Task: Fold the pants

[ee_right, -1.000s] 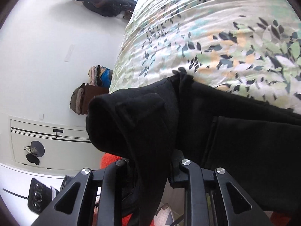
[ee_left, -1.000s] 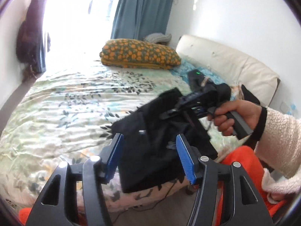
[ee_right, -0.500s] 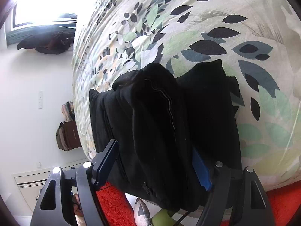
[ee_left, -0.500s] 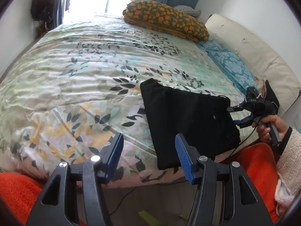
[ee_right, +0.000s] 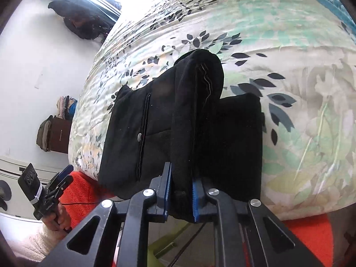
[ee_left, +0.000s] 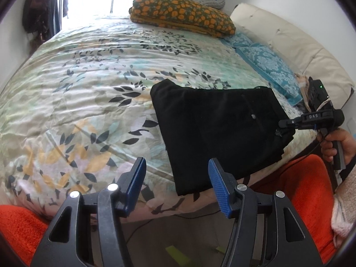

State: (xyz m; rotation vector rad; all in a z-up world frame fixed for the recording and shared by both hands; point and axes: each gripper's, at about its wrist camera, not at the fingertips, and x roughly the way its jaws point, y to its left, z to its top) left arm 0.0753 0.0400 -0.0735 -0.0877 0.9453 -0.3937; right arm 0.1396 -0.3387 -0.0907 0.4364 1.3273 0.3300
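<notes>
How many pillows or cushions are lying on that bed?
3 that I can make out: an orange-patterned cushion at the far end, a grey one half hidden behind it, and a blue patterned pillow along the headboard side. Others may be hidden.

Black gripper (ee_left: 176, 183) frames, blue ribbed pads, silver screws; cream fleece sleeve (ee_left: 343, 202).

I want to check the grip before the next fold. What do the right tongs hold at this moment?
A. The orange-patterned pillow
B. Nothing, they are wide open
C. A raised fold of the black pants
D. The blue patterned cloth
C: in the right wrist view the right tongs pinch a raised ridge of the black pants between the blue pads.
</notes>
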